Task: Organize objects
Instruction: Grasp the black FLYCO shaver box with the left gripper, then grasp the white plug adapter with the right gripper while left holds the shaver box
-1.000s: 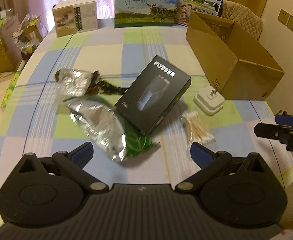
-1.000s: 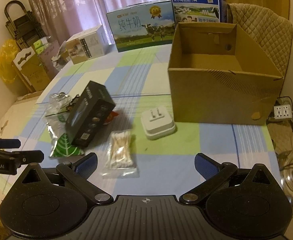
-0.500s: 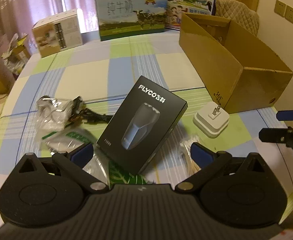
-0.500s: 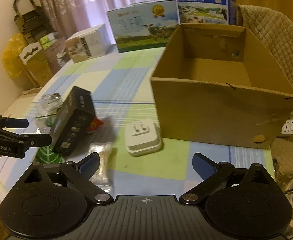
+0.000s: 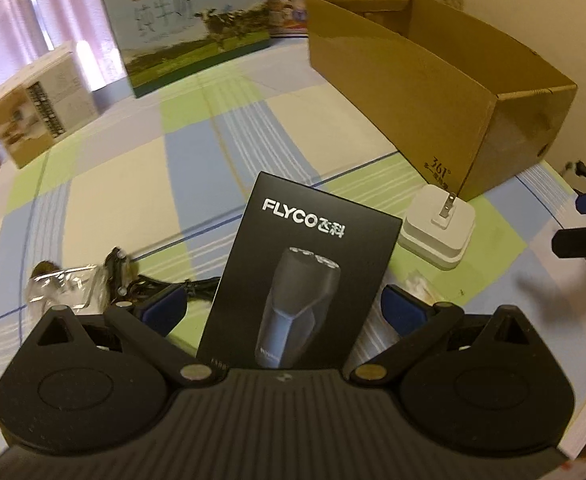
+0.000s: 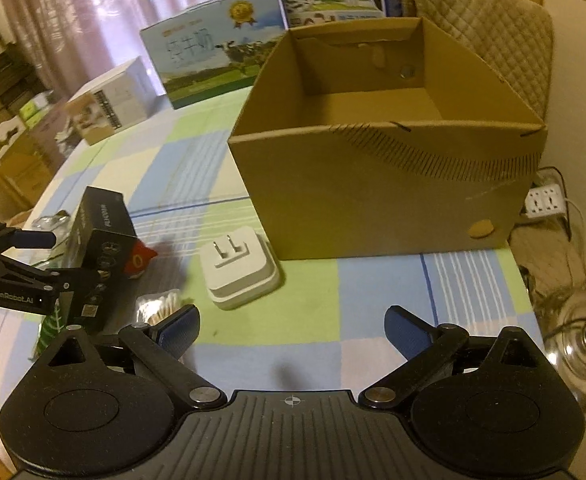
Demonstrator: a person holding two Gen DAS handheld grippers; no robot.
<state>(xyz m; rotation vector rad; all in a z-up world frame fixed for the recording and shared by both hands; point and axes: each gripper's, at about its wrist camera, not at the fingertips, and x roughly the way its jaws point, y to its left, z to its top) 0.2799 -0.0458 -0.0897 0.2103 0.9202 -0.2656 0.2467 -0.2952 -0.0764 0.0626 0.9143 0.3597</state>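
A: What has changed over the last second?

B: The left gripper (image 5: 283, 308) has advanced on the black shaver box (image 5: 305, 276), which earlier lay well ahead of it. The box now sits between the two blue pads, jaws wide and not visibly touching either side. In the right wrist view the box (image 6: 101, 256) rests tilted on the clutter beneath it.

A: And the right gripper?

B: The right gripper (image 6: 293, 328) is also wide open and holds nothing. It has moved closer to the cardboard box (image 6: 373, 200), with the white plug adapter (image 6: 241, 272) just ahead of its left pad.

A: What does that imply for the task?

B: Probably a grasp of the shaver box is next, then a transfer into the cardboard box (its interior shows nothing inside yet). No item appears sorted so far.

A: Which items remain loose?

B: A cotton swab packet (image 6: 161, 306) just beside the adapter, and a clear plastic bag (image 5: 63, 288) with a dark cable (image 5: 165, 282) left of the shaver box.

A: Surface and room?

B: A checked tablecloth (image 5: 181, 168) in blue, green and cream. Milk cartons (image 5: 193, 28) and a small carton (image 5: 39, 104) stand along the far edge; pink curtains (image 6: 93, 8) hang behind, and a quilted chair (image 6: 493, 36) stands beyond the cardboard box.
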